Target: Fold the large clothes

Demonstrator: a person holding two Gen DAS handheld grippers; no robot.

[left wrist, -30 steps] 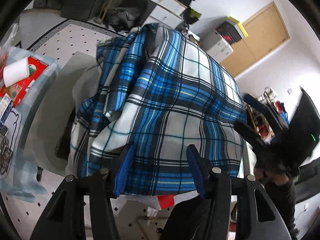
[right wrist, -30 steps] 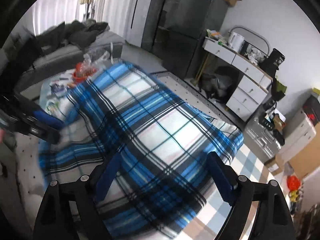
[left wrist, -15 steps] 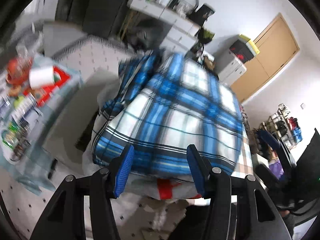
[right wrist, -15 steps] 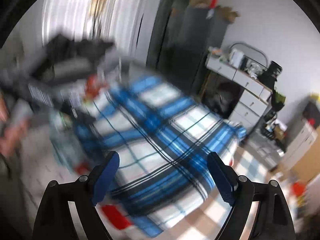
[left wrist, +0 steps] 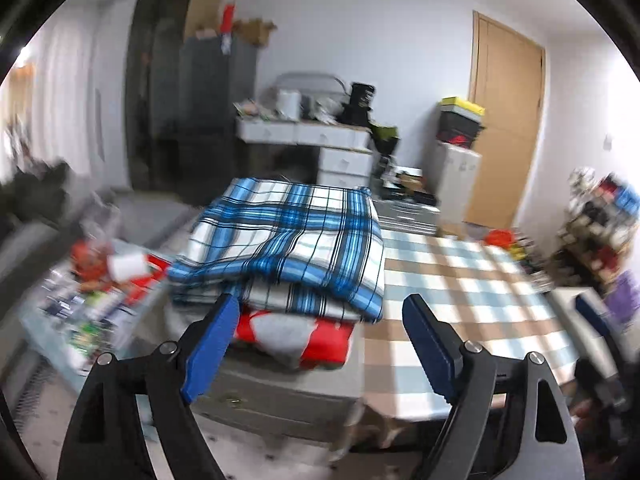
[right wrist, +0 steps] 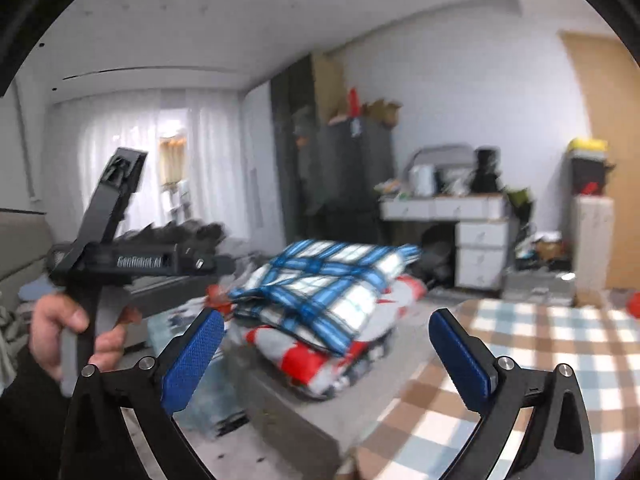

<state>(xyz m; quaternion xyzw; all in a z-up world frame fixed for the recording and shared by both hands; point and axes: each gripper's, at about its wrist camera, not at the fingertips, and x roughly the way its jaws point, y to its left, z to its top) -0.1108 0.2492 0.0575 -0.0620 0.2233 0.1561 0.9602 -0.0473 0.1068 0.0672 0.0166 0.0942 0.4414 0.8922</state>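
A folded blue and white plaid garment [left wrist: 292,240] lies on top of a red, white and grey folded cloth [left wrist: 292,332] at the left end of the table. It also shows in the right wrist view [right wrist: 324,284], above the red and white cloth [right wrist: 320,356]. My left gripper [left wrist: 320,324] is open and empty, held back from the pile. My right gripper [right wrist: 326,340] is open and empty, also back from the pile. The left gripper's body [right wrist: 132,260] shows in a hand at the left of the right wrist view.
A brown, blue and white checked tablecloth [left wrist: 460,292] covers the table right of the pile. A low table with clutter [left wrist: 92,292] stands to the left. Drawers [left wrist: 344,160], a dark fridge [left wrist: 216,120] and a wooden door [left wrist: 504,128] are behind.
Both grippers have pulled back and up from the plaid garment, which now lies folded on the pile. The views swung from looking down at it to looking across the room.
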